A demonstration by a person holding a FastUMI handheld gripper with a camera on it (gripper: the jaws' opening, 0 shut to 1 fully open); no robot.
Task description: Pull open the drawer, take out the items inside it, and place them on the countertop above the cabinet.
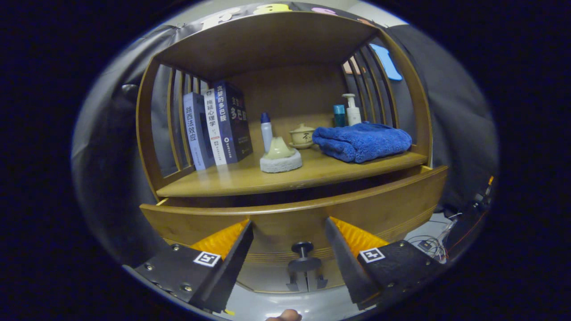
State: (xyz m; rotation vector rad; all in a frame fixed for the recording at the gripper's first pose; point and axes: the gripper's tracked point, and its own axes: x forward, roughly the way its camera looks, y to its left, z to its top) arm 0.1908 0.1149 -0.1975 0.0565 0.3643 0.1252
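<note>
Your claw (289, 227) is spread wide, both fingers (232, 249) apart and level, gripping nothing. They point straight ahead, tips not touching anything. A fingertip of your hand (285, 316) peeks in just below them.

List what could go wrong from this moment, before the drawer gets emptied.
The gripper is open, with the knob between its fingers but not clamped, so a pull might slip off. The drawer is only slightly out. The countertop is crowded, so placed items might knock the towel or cone ornament.
</note>
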